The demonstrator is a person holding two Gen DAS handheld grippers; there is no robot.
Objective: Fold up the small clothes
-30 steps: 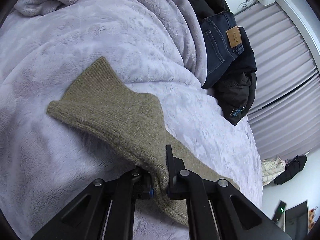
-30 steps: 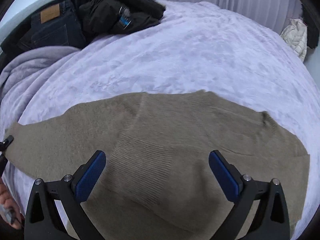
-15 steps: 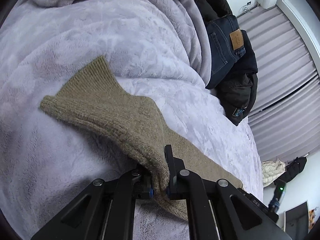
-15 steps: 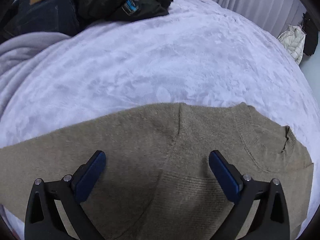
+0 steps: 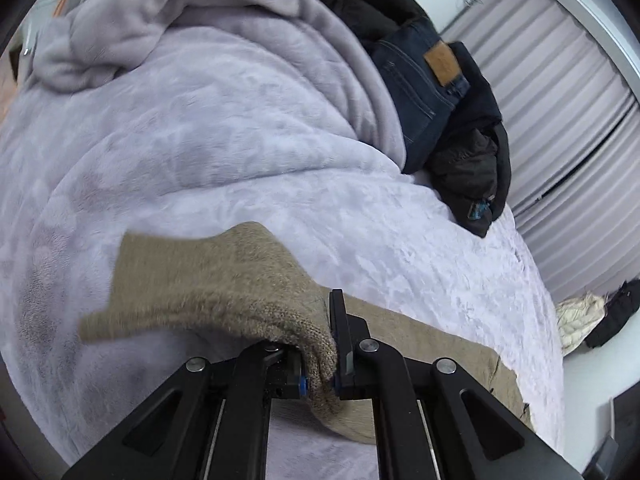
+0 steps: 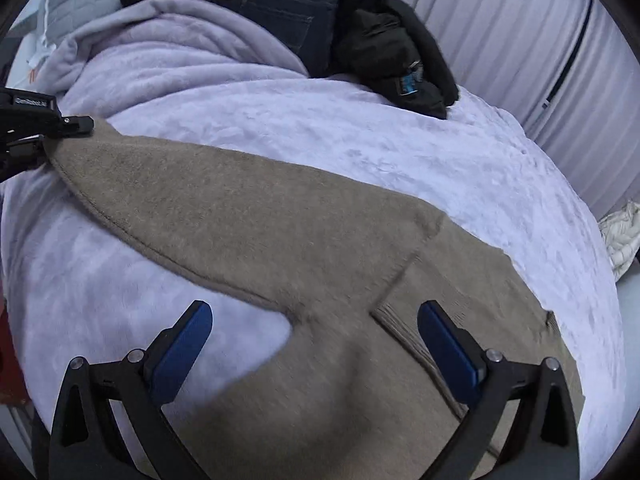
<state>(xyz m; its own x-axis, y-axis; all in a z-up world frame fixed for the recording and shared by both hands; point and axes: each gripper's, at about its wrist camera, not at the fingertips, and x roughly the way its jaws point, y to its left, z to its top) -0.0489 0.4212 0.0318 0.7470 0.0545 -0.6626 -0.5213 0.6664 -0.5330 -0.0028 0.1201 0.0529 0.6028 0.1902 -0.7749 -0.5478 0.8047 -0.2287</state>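
An olive-brown knitted sweater (image 6: 304,248) lies on a lilac plush blanket (image 6: 360,128). My left gripper (image 5: 322,364) is shut on the sweater's sleeve (image 5: 208,280), which is lifted off the blanket, its cuff end hanging blurred to the left. In the right wrist view the left gripper (image 6: 60,128) shows at the far left, holding the stretched sleeve tip. My right gripper (image 6: 316,340) is open and empty, its blue pads (image 6: 182,350) hovering above the sweater's underarm and body.
Dark jeans (image 5: 420,80) and a black jacket (image 5: 476,172) are piled at the far side of the bed. The blanket is bunched in folds (image 5: 120,40) at the back left. Pleated curtains (image 6: 520,48) stand behind. A cream garment (image 5: 580,320) lies off the bed's right edge.
My left gripper has lifted and pulled the sleeve, whose cuff now swings off the blanket. My right gripper has swung left over the sweater, from the collar region to the underarm.
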